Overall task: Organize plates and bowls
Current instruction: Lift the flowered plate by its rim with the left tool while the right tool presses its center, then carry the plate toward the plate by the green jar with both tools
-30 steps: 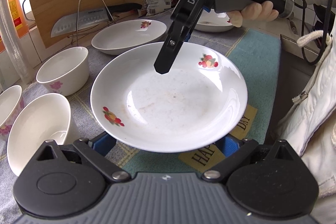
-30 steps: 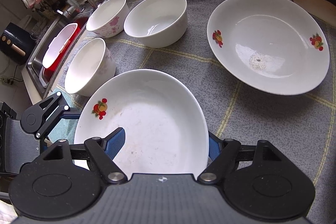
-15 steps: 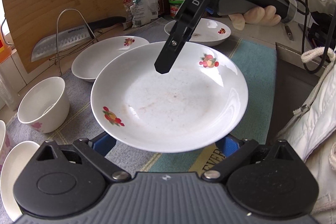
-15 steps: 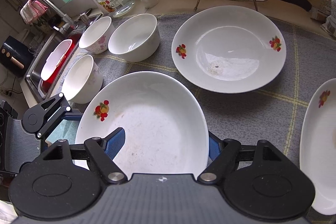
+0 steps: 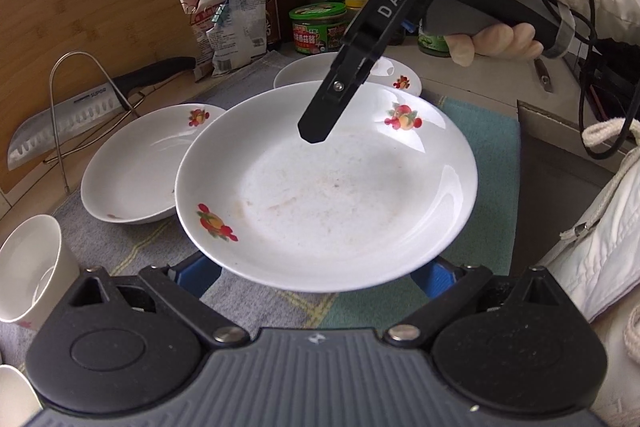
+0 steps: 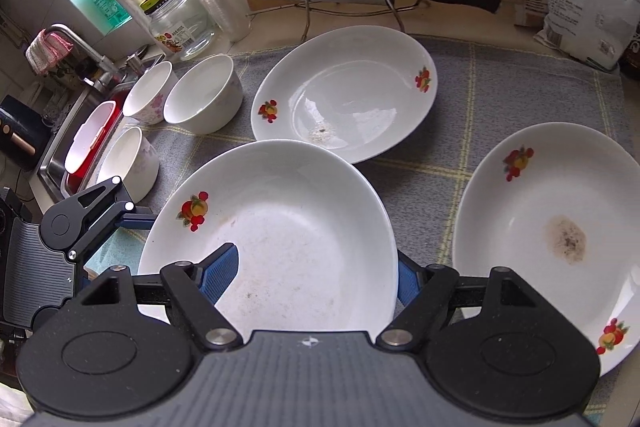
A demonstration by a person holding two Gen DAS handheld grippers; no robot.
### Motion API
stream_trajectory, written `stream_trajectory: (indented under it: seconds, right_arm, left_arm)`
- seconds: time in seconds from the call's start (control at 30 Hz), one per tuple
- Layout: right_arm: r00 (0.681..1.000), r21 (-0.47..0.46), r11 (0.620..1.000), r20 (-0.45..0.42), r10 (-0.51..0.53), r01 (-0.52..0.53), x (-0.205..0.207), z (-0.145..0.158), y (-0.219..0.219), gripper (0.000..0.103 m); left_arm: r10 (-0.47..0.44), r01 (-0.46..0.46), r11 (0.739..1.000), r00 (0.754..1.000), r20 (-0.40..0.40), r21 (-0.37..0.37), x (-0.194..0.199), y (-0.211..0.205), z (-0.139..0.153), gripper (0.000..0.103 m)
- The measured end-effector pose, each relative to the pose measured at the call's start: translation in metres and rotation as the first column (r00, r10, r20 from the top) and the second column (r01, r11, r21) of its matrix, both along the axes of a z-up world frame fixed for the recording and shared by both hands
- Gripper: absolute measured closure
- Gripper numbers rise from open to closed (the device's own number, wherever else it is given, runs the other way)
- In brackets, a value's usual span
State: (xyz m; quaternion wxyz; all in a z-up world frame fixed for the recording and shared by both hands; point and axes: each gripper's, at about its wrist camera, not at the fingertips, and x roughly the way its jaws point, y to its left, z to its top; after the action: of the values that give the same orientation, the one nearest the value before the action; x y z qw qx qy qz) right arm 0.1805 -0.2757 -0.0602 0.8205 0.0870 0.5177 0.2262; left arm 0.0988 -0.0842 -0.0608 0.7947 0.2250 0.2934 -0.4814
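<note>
Carrying plate [image 6: 280,227] over the mat [image 6: 500,79] toward its right edge | both grippers clamped on its rim; third plate [image 6: 560,227] now visible | stacking next, I judge

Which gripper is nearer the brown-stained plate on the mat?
Right. The right gripper sits just beside the stained plate; the left gripper is across the held plate, farther off.

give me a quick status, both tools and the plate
Both tools on the carried plate: right tool clamps its rim, left tool supports the opposite edge from beneath. Two plates on the mat below; no obstruction.
</note>
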Motion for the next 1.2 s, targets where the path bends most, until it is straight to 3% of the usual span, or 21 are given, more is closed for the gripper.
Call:
stream_trajectory:
  seconds: [0.6,1.2]
  right_arm:
    - [0.992,0.004,0.993,0.030,-0.120,0.120,-0.002,-0.003,-0.091,0.019]
    - [0.985,0.014,0.986,0.028,-0.168,0.168,0.011,-0.017,-0.140,0.019]
  left_arm:
    - [-0.090,0.090,0.996,0.996,0.010,0.015,0.026,-0.080,0.000,0.004]
    - [-0.105,0.105,0.994,0.994,-0.008,0.039,0.051,-0.127,-0.006,0.004]
